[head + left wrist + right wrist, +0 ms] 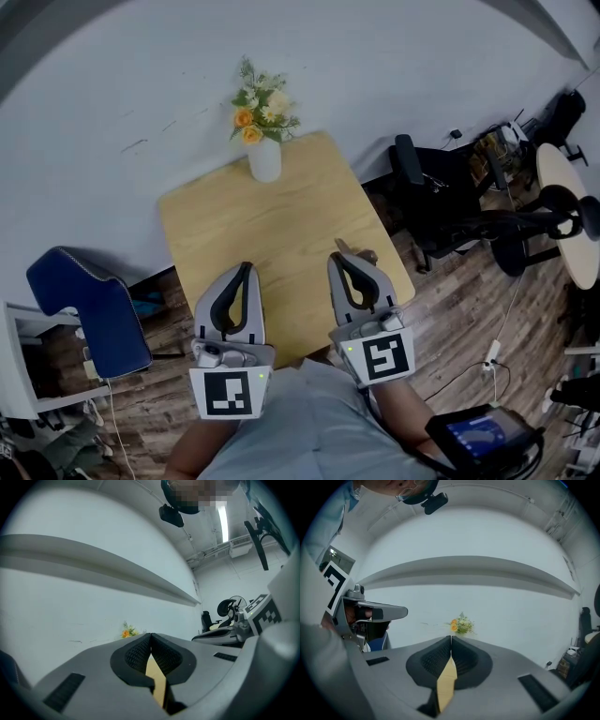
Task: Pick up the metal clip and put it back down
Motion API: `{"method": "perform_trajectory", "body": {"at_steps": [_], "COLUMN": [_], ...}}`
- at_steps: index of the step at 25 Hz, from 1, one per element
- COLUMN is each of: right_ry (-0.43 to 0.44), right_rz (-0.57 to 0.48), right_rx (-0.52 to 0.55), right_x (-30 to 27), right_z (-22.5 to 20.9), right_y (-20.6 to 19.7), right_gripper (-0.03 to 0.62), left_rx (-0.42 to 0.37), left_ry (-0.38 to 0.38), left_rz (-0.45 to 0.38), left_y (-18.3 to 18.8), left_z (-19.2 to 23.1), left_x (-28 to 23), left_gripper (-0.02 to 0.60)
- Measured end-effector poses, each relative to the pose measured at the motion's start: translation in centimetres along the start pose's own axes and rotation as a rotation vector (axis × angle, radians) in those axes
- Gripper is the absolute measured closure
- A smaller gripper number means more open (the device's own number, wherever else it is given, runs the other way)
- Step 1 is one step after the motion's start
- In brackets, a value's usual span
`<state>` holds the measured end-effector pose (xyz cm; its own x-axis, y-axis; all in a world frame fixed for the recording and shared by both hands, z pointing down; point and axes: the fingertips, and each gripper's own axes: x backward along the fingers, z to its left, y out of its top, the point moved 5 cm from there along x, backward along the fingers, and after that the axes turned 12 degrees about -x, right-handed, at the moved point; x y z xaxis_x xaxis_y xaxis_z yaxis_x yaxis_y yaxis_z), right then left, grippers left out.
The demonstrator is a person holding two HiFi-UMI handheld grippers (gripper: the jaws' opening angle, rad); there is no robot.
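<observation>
Now | left gripper (247, 266), right gripper (336, 256): fingers together, empty | 1 table (291, 225) | 1 vase (265, 159)

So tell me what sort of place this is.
Most likely an office or lab workroom. A small light wooden table stands against a plain white wall. Black swivel office chairs crowd the right side on a dark wood-plank floor.
</observation>
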<state>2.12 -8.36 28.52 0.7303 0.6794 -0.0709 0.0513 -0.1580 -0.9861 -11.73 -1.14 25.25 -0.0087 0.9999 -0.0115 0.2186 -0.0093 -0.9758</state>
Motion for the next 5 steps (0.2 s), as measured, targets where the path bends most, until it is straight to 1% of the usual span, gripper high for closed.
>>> {"method": "perform_trajectory", "body": {"at_steps": [2,5], "right_ry": [-0.001,0.006], "right_rz": [0.0,-0.03], "right_rx": [-0.001,-0.008], "right_x": [0.09,0.1], "right_z": [-0.07,-0.04], "right_y": [0.04,0.16], "right_gripper": [0.546,0.546], "left_rx": [0.002,0.005], "left_ry": [0.001,0.003], "left_rz": [0.005,0.013], "left_y": [-0.02,-0.09], "left_z": [-0.07,-0.16], "left_x": [0.03,0.11], "left_gripper": [0.563,0.563]}}
